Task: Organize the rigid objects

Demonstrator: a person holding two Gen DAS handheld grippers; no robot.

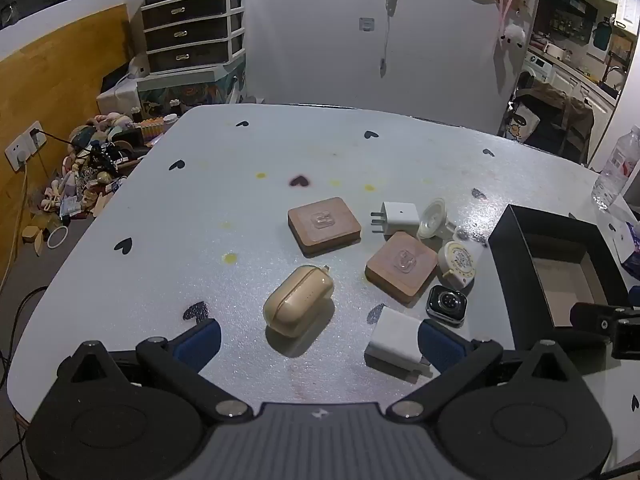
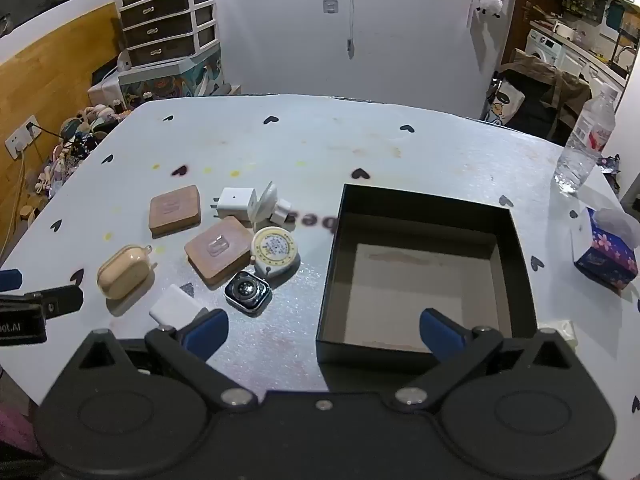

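Note:
A cluster of small items lies on the white table: a beige earbud case, two brown wooden blocks, a white plug adapter, a flat white charger, a watch body, and a round yellow-rimmed tape measure. My left gripper is open, hovering just before the earbud case. My right gripper is open over the near rim of an empty black box. In the right wrist view the earbud case and watch body lie left of that box.
A clear water bottle stands at the table's right edge, with a blue floral tissue box near it. A drawer unit and clutter on the floor sit beyond the table's left side.

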